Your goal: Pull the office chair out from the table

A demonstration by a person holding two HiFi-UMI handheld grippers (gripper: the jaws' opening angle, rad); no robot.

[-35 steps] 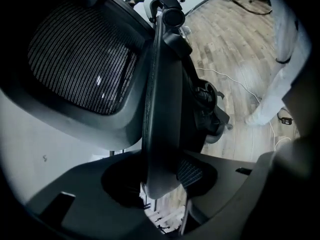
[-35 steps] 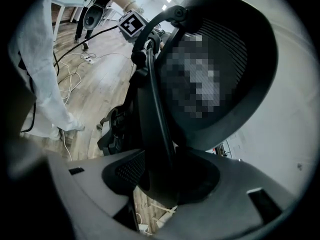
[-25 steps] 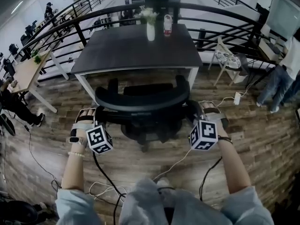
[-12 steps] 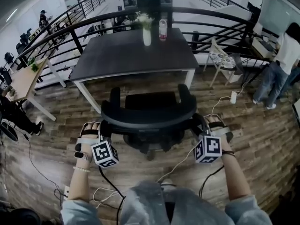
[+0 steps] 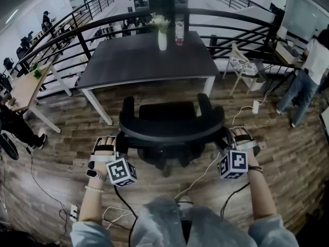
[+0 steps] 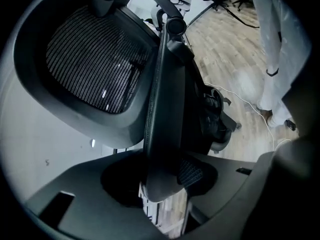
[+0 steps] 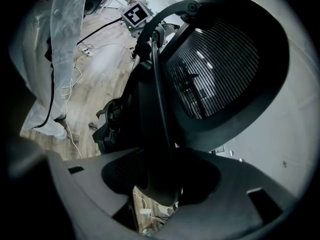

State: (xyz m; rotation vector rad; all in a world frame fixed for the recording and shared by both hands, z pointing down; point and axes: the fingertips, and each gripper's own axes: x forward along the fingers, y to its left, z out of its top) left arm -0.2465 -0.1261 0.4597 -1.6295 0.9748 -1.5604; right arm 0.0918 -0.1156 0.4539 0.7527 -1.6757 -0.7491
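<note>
The black mesh-backed office chair [image 5: 169, 122] stands on the wood floor just in front of the dark table [image 5: 139, 60], with its seat out from under the tabletop. My left gripper [image 5: 120, 139] is shut on the left edge of the backrest. My right gripper [image 5: 225, 138] is shut on the right edge. In the left gripper view the backrest frame [image 6: 160, 109] runs down between the jaws of the left gripper [image 6: 162, 184]. In the right gripper view the backrest frame [image 7: 155, 109] fills the gap in the right gripper [image 7: 160, 184].
A white vase with flowers [image 5: 162, 37] and a bottle [image 5: 179, 32] stand at the table's far edge. A black railing [image 5: 241, 19] curves behind. Cables [image 5: 200, 174] trail on the floor by my feet. A small white stand [image 5: 244, 66] and a person [image 5: 308, 71] are at the right.
The chair has rolled toward me, away from the table, with both grippers still on its backrest. Most of that happened early; lately it has barely shifted.
</note>
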